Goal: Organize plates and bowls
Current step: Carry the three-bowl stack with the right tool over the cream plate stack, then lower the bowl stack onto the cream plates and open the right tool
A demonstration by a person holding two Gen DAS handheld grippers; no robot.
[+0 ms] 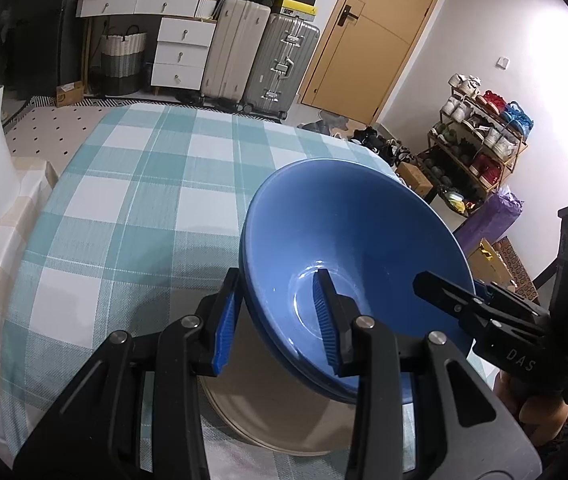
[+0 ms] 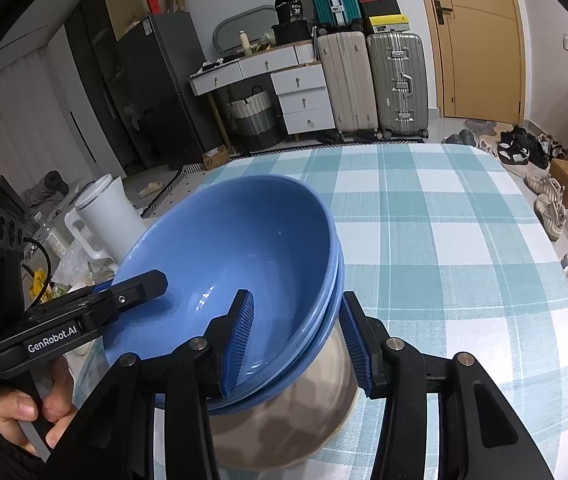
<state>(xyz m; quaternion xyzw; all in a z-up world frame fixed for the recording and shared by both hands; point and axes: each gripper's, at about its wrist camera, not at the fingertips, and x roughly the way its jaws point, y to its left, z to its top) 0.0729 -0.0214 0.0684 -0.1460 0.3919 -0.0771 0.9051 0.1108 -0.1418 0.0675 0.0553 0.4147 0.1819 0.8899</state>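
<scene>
Checked teal-and-white cloth covers the table; suitcases, a drawer unit and a door stand behind. We hold a stack of blue bowls tilted above a beige plate that lies on the table. Left gripper has its fingers closed on the near rim, one pad inside, one outside. Right gripper clamps the opposite rim the same way.

Step in hand, as we judge it: setting the bowls down onto the plate. To do it well we should level the stack first, lower both sides together, centre the foot on the plate, and release only once it sits flat.

Count: bowls, at least two by the rims showing, perhaps three. Plates, one seen for certain; edge lines hint at more. Grippers, two.
</scene>
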